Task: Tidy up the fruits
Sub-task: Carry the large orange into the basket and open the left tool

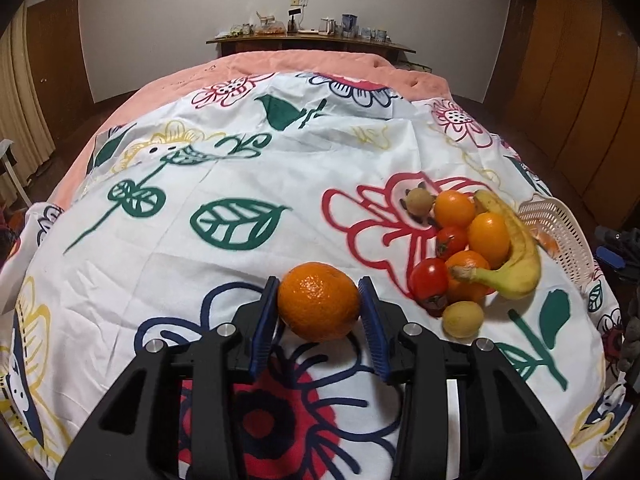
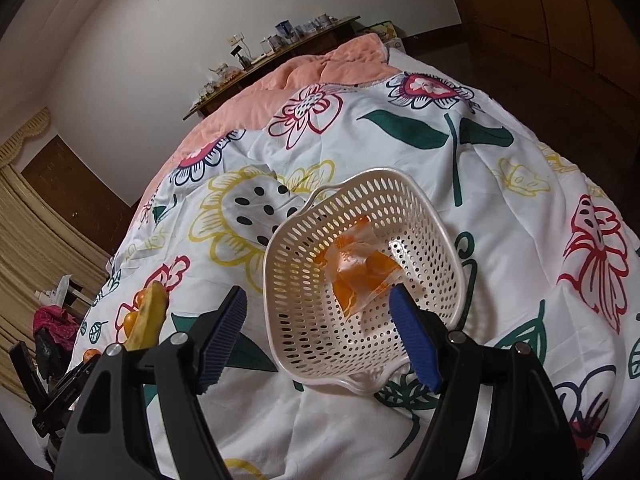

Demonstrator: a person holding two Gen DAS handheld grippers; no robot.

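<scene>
Step in hand, as I judge it: take the loose orange (image 1: 319, 301) in the left tongs (image 1: 320, 312) and carry it to the white basket (image 2: 424, 216).

Left tongs: both blue pads appear pressed against the orange's flanks, so I read them as clamped on it, though the fisheye leaves the left contact slightly uncertain. The orange sits on the floral bedsheet (image 1: 240, 152), centred between the pads and out near their tips.

For a clean lift: seat the fruit deeper before rising, since a round skin can roll out of a tip grip. Squeeze just firmly enough; lift straight up, then swing toward the basket.

Right tongs (image 2: 320, 332): standing apart, holding nothing. The basket lies tipped on its side with its near rim between the pads, not gripped; a clear packet of orange pieces (image 2: 360, 268) lies inside. Better to right the basket first.

The fruit pile (image 1: 468, 248) with the banana (image 1: 516, 252) lies right of the left tongs, near the basket.
</scene>
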